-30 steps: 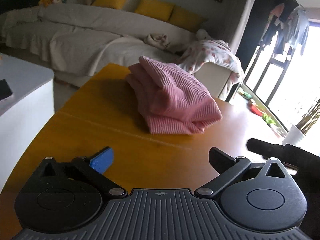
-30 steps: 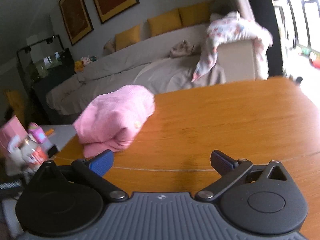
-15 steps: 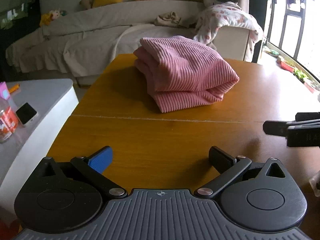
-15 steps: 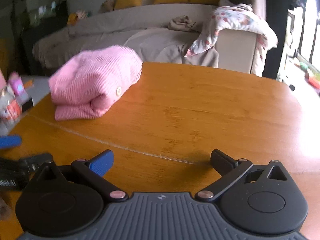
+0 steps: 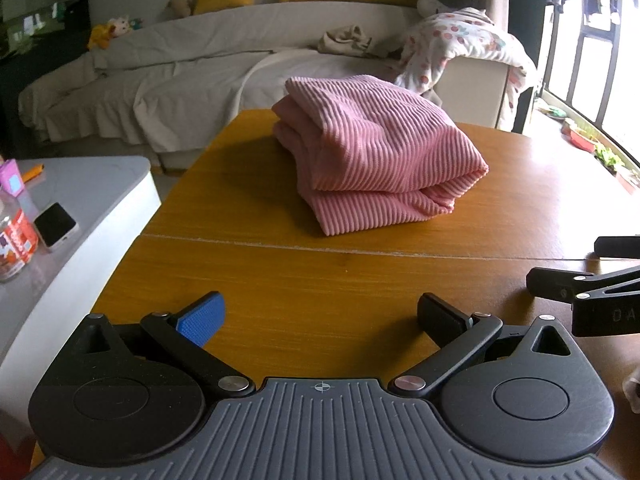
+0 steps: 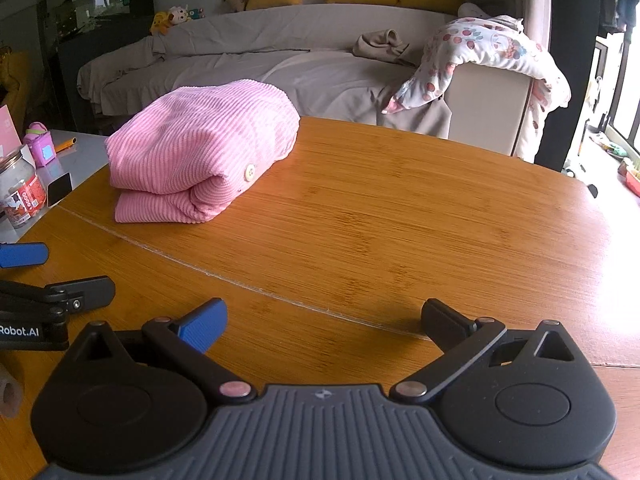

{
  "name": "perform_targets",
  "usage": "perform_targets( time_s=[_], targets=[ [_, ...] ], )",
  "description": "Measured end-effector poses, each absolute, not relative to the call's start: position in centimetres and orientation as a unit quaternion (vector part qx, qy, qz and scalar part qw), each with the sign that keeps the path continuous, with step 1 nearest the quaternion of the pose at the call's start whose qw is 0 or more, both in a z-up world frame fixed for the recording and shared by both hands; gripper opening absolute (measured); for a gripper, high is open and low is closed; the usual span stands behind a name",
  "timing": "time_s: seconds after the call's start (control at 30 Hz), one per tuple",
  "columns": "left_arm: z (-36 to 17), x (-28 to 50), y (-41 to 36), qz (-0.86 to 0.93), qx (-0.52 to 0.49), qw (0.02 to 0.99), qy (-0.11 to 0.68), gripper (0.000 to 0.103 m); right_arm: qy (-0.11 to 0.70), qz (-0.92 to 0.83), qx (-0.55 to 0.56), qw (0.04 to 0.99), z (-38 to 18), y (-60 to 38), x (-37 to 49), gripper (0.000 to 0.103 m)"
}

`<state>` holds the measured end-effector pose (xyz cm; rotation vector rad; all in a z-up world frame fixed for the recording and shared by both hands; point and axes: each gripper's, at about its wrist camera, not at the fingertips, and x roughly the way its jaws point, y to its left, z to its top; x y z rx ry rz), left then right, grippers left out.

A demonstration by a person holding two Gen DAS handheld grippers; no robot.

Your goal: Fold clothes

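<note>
A pink corduroy garment (image 5: 372,152) lies folded in a thick bundle on the wooden table (image 5: 280,280); in the right wrist view the garment (image 6: 200,152) shows a pale button on its rolled side. My left gripper (image 5: 320,316) stands open over the near part of the table, well short of the bundle, with nothing between its fingers. My right gripper (image 6: 324,316) is open too and holds nothing. Each one shows at the edge of the other's view, the left gripper (image 6: 60,276) low on the left and the right gripper (image 5: 576,268) on the right.
A white side table (image 5: 92,196) to the left carries a phone (image 5: 55,224), a jar (image 5: 12,236) and a small pink item. Behind the table runs a covered sofa (image 5: 200,64) with a floral blanket (image 5: 460,44). A seam (image 5: 360,250) crosses the tabletop.
Both grippers have swung round and drawn back to the near edge, side by side, so the bundle now sits further ahead. The garment has not moved and both stay open.
</note>
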<state>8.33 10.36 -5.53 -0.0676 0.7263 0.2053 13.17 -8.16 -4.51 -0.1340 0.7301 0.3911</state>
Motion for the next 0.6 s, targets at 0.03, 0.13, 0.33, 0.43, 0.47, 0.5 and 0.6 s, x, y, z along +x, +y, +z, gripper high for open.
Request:
perform_targets(
  time_s=[0.03,0.13,0.33,0.43,0.47,0.5,0.6],
  targets=[
    [-5.52,8.34,10.37,0.1,-0.033,0.929,0.354,0.103,0.354,0.19,-0.065,0.913,-4.52,-8.21,13.22,0.103],
    [-5.5,8.3,10.37,0.099,-0.033,0.929,0.355,0.103,0.354,0.19,-0.065,0.913,-4.53,-8.25,13.21,0.103],
    [-5.5,8.07,10.23,0.1,-0.033,0.929,0.354,0.103,0.355,0.19,-0.065,0.913,-4.51,-8.25,13.23,0.103],
    [-5.5,8.05,10.22,0.1,-0.033,0.929,0.354,0.103,0.355,0.19,-0.065,0.913,-4.51,-8.25,13.23,0.103],
    [-5.5,8.03,10.21,0.1,-0.033,0.929,0.354,0.103,0.355,0.19,-0.065,0.913,-4.5,-8.24,13.24,0.103],
    [-5.49,8.02,10.19,0.1,-0.033,0.929,0.354,0.103,0.355,0.189,-0.065,0.913,-4.49,-8.23,13.24,0.103],
    [-5.48,7.98,10.16,0.101,-0.034,0.929,0.355,0.103,0.355,0.188,-0.066,0.913,-4.47,-8.19,13.25,0.103]
  ],
)
